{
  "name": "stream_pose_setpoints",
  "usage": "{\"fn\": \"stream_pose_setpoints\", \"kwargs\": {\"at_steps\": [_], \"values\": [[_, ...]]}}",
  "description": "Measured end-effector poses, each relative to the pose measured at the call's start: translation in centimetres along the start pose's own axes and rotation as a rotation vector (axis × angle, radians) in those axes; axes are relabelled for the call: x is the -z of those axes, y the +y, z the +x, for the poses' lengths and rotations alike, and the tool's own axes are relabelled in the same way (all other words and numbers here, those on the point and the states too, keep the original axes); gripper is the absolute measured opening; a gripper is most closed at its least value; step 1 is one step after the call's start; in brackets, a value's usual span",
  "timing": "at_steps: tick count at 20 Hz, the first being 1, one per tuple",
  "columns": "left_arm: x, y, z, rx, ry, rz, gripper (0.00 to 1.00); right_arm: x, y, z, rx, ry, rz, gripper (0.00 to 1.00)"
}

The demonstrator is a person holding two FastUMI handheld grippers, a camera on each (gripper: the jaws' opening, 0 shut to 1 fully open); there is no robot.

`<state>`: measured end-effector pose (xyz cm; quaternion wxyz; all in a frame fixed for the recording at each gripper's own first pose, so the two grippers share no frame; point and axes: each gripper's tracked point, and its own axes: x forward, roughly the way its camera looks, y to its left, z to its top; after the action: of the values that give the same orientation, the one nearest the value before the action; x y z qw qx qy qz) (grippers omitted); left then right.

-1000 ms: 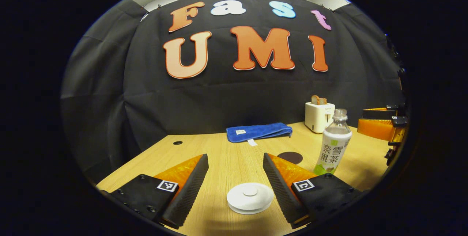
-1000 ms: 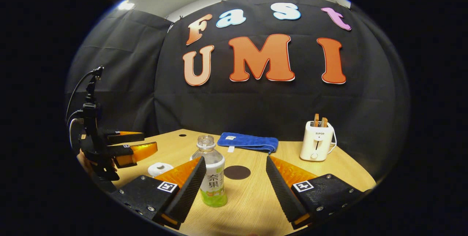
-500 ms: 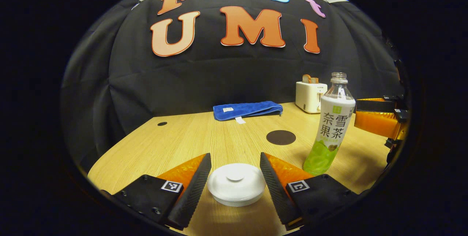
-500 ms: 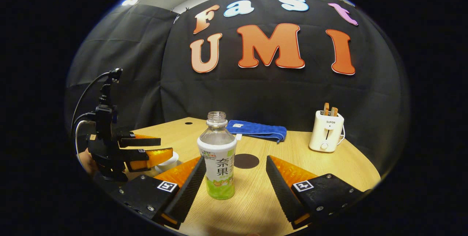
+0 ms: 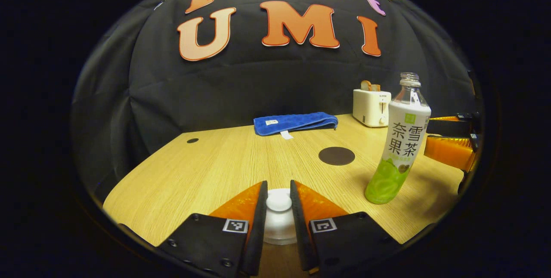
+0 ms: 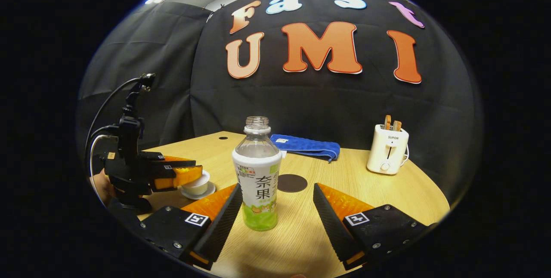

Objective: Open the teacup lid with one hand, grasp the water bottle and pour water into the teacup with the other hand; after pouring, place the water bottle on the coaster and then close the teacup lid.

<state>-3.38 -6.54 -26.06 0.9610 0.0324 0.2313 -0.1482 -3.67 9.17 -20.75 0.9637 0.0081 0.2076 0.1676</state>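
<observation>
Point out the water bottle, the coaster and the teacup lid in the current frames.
water bottle (image 6: 257, 174): right gripper view, on the white label.
coaster (image 5: 336, 155): left gripper view, centre of the dark disc.
teacup lid (image 5: 279, 202): left gripper view, on its knob.

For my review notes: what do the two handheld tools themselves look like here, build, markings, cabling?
Both match. The right tool has two wedge-shaped fingers with ribbed inner faces on black bolted blocks, each block carrying a small square black-and-white marker. The left tool, seen side-on in the right gripper view, has a black body with an upright mast and a looping black cable.
</observation>
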Motion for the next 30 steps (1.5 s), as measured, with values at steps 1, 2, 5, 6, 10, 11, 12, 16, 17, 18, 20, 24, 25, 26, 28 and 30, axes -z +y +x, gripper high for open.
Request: {"fn": "stream_pose_setpoints", "kwargs": {"at_steps": [1,2,5,6,10,11,12,16,17,18,20,24,25,26,28,30], "values": [[-0.4,0.0,-0.1,-0.008,0.003,-0.005,0.33,0.0,0.0,-0.1,-0.002,0.001,-0.001,0.99],[-0.1,-0.1,-0.3,-0.002,0.011,-0.005,0.31,0.0,0.1,0.1,-0.002,0.001,-0.001,0.99],[-0.8,0.3,-0.4,-0.017,-0.019,-0.005,0.33,0.5,0.3,0.4,-0.009,0.008,-0.001,0.99],[-1.3,0.5,-0.6,-0.024,-0.032,-0.005,0.33,0.5,0.4,0.6,-0.010,0.012,-0.002,0.99],[-2.4,2.1,-1.1,-0.054,-0.066,-0.055,0.31,1.2,0.9,1.6,-0.018,0.026,-0.002,0.99],[-2.6,2.8,-1.3,-0.070,-0.074,-0.061,0.32,1.5,1.0,2.0,-0.022,0.035,0.010,0.99],[-2.9,3.5,-1.5,-0.085,-0.081,-0.066,0.33,2.2,1.2,2.4,-0.029,0.056,0.030,0.98],[-3.2,5.8,-2.4,-0.134,-0.100,-0.078,0.32,3.8,2.0,3.8,-0.045,0.105,0.120,0.96],[-3.1,6.3,-2.7,-0.147,-0.102,-0.080,0.32,4.1,2.0,4.2,-0.052,0.106,0.129,0.95],[-3.1,7.0,-2.7,-0.157,-0.105,-0.082,0.33,4.4,2.3,4.6,-0.057,0.118,0.139,0.91],[-2.9,7.9,-3.1,-0.172,-0.108,-0.091,0.33,4.8,2.7,5.0,-0.064,0.139,0.160,0.85],[-2.1,9.5,-3.7,-0.201,-0.108,-0.098,0.32,4.5,3.0,5.5,-0.043,0.136,0.144,0.71],[-2.0,9.6,-3.8,-0.203,-0.107,-0.099,0.31,4.6,3.0,5.6,-0.037,0.144,0.137,0.70],[-2.0,10.0,-3.9,-0.207,-0.110,-0.102,0.33,4.5,3.0,5.7,-0.031,0.151,0.129,0.69],[-2.0,10.5,-4.1,-0.213,-0.112,-0.105,0.33,4.2,2.9,5.8,-0.017,0.158,0.116,0.66],[-1.9,11.2,-4.2,-0.228,-0.113,-0.098,0.32,3.7,2.5,5.9,0.004,0.155,0.093,0.64]]}}
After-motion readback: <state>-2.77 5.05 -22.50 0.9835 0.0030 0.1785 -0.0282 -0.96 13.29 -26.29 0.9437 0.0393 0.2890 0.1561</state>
